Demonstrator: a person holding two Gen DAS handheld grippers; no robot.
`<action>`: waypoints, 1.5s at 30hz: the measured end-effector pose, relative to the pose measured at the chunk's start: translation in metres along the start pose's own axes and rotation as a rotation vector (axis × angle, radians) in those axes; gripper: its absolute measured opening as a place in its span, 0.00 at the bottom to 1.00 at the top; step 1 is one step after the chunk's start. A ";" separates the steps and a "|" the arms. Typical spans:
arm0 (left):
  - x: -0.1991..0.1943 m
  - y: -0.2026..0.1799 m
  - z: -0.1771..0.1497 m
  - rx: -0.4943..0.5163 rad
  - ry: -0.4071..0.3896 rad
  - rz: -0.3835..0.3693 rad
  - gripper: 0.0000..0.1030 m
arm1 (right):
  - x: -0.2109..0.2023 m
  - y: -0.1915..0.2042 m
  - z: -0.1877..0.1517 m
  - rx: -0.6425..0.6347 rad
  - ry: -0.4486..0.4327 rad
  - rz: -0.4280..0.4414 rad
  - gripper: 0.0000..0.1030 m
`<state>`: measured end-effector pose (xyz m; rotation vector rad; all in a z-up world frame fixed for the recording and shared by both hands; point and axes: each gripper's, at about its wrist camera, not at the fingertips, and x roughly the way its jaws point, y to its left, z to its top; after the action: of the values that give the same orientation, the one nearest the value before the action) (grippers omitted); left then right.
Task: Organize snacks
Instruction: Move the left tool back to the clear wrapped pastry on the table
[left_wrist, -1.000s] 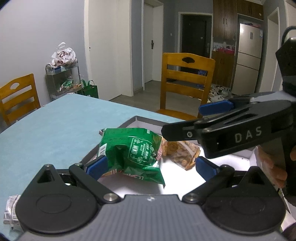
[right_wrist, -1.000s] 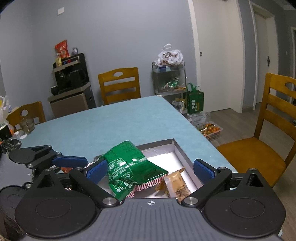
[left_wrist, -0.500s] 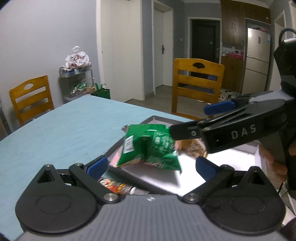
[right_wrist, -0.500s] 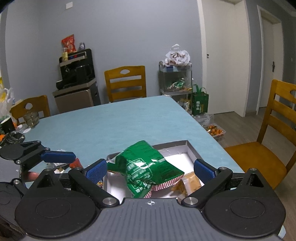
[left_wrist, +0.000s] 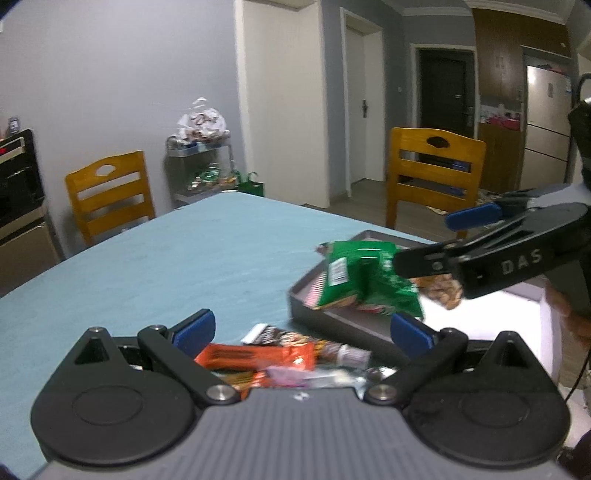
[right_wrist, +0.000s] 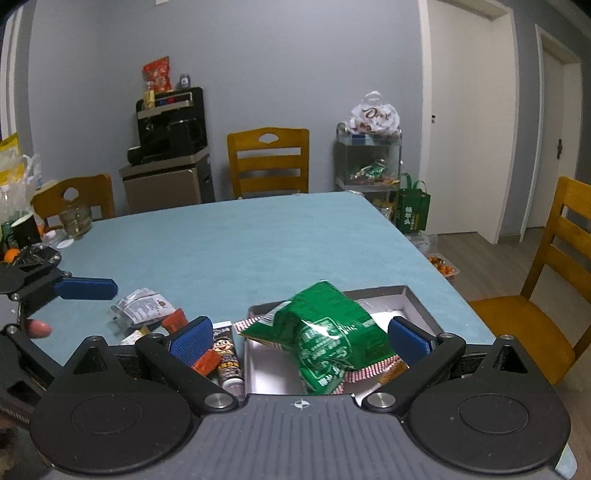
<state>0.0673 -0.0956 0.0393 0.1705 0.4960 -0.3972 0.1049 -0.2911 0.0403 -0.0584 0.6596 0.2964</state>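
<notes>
- Left gripper (left_wrist: 301, 330) hangs spread and empty over the loose pile, likely choosing a packet: one orange foil bar (left_wrist: 255, 357), one dark cartoon-print tube (right_wrist: 228, 360), one silver sachet (right_wrist: 142, 307).
- Right gripper (right_wrist: 301, 341), also spread and empty, hovers above the shallow grey box (right_wrist: 415, 301).
- Inside lie one crumpled green snack bag (right_wrist: 325, 332) and one tan packet (left_wrist: 441, 291).

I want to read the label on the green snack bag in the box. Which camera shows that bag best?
The right wrist view: the green snack bag lies close, sharp and nearly whole in the box. In the left wrist view the bag is motion-blurred, and the right hand-held gripper covers its right edge.
</notes>
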 end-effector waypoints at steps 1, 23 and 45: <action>-0.002 0.003 0.000 -0.001 0.001 0.014 0.99 | 0.000 0.003 0.001 -0.004 -0.001 0.000 0.99; -0.022 0.058 -0.042 -0.029 0.080 0.175 0.99 | -0.002 0.053 -0.011 -0.152 0.015 0.089 1.00; 0.075 0.100 -0.028 -0.108 0.144 0.229 0.99 | 0.017 0.087 -0.029 -0.266 0.077 0.145 1.00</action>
<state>0.1568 -0.0219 -0.0157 0.1501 0.6314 -0.1343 0.0747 -0.2085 0.0103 -0.2779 0.6986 0.5227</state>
